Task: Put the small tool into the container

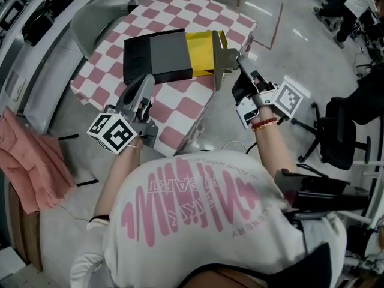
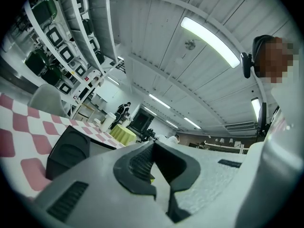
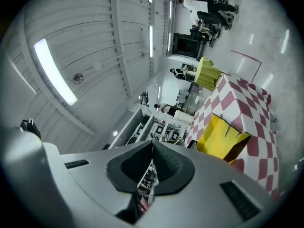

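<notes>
on the pink-and-white checked table [image 1: 180, 110], a flat container [image 1: 157, 56]: black and grey at the left, open and yellow at the right. holds the right gripper [image 3: 152, 148] at the yellow end, by the table's right edge, contact unclear, jaws pressed together with nothing between. holds the left gripper [image 2: 153, 145] over the near part of the table, near the container's black end, jaws likewise closed and empty. small tool not made out in any view. off to the left, a pink cloth [image 1: 30, 161].
</notes>
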Demonstrator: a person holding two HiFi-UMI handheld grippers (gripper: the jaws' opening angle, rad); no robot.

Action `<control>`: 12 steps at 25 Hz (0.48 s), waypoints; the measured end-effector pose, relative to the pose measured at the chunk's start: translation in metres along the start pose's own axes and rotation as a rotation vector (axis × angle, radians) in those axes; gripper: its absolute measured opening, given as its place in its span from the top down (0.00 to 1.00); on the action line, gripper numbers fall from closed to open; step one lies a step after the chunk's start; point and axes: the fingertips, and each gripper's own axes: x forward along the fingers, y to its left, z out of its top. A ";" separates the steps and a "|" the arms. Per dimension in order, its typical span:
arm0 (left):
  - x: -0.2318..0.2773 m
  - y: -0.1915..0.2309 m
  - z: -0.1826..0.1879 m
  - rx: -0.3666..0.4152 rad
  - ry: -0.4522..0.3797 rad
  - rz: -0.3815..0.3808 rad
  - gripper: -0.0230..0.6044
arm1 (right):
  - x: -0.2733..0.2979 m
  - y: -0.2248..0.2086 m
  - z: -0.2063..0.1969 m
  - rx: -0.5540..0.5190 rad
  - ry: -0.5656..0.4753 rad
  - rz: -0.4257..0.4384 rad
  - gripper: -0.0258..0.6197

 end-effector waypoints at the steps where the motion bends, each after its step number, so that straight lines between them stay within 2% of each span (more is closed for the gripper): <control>1: -0.001 0.002 -0.002 0.000 0.001 0.010 0.95 | 0.004 -0.004 -0.001 -0.002 0.010 -0.007 0.94; 12: 0.000 0.020 -0.017 0.008 0.056 0.077 0.95 | 0.049 -0.058 0.010 -0.070 0.094 -0.143 0.94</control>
